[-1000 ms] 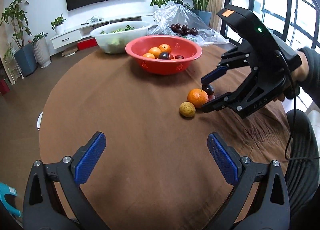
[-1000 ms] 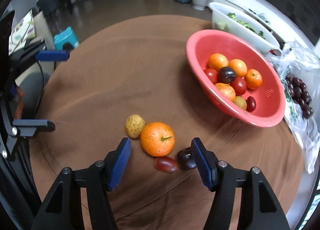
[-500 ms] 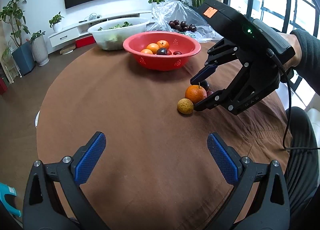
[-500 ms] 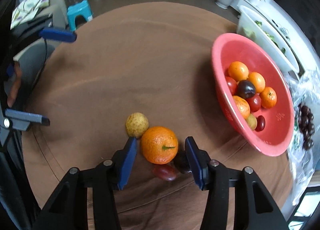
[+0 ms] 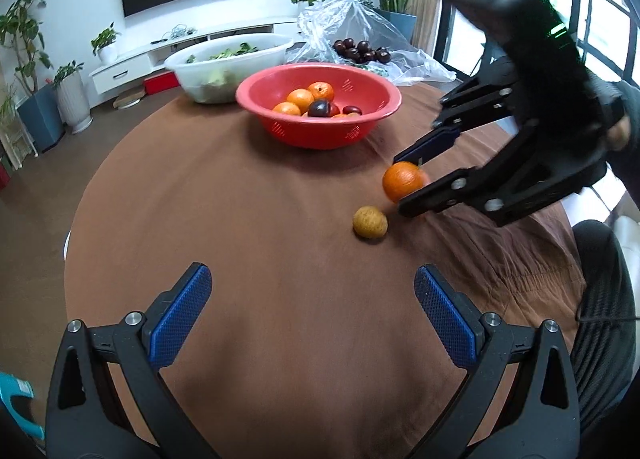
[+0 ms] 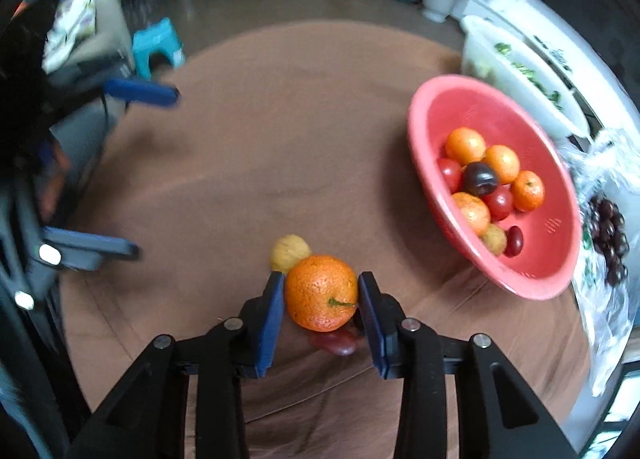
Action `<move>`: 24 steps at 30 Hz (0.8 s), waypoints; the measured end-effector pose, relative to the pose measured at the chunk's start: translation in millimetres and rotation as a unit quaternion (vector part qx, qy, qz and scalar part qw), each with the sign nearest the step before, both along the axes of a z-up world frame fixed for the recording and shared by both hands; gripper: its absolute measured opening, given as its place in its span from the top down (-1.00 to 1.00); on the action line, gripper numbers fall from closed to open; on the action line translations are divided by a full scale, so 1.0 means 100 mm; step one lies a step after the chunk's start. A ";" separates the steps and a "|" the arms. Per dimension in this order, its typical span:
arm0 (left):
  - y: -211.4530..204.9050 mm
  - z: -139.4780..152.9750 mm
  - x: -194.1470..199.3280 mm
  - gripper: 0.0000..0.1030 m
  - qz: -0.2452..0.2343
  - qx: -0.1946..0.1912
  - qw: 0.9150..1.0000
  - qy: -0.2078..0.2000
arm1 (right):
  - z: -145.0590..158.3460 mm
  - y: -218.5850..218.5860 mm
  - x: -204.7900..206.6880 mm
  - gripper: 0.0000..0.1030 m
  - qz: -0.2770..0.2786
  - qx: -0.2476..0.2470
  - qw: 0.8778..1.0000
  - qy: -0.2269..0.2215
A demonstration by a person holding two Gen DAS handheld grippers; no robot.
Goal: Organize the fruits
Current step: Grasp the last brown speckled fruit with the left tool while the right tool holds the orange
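Right gripper (image 6: 322, 293): jaws closing, pads pressing the orange (image 6: 321, 292).
Left gripper (image 5: 312, 313): wide, nothing between.

The right gripper (image 6: 322, 299), black with blue pads, stood wide above the loose fruit a second ago. Its jaws have since narrowed and are closing, with the round orange tangerine (image 6: 321, 292) now between them and both pads against its sides. In the left wrist view the tangerine (image 5: 403, 181) appears slightly raised off the brown tablecloth (image 5: 240, 219), parted from the small yellow-brown fruit (image 5: 370, 221) it had touched near the table's right edge. The dark plum beside it is now almost hidden behind the gripper.
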State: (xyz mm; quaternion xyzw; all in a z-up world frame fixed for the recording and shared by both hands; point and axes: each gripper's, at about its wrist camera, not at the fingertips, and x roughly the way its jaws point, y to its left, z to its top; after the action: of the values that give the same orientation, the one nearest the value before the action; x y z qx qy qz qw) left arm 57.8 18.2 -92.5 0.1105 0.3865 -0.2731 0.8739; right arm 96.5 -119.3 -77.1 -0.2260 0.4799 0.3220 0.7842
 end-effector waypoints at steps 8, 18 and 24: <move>-0.42 -0.12 0.35 -0.99 -0.041 0.021 0.999 0.015 | 0.27 -0.50 -0.38 0.23 -0.111 0.107 0.987 -0.042; -0.75 -0.43 0.55 0.05 -0.092 0.049 0.993 0.053 | 0.23 -0.77 -0.72 0.23 -0.192 0.178 0.964 -0.052; -0.81 -0.47 0.55 0.42 -0.102 0.046 0.993 0.049 | 0.18 -0.81 -0.73 0.23 -0.204 0.186 0.960 -0.049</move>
State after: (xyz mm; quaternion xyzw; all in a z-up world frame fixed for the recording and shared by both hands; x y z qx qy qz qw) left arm 113.0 -62.7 -139.6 0.1756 0.4275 -0.3482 0.8156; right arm 23.5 -200.2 -59.1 0.0104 0.4084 0.2275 0.8839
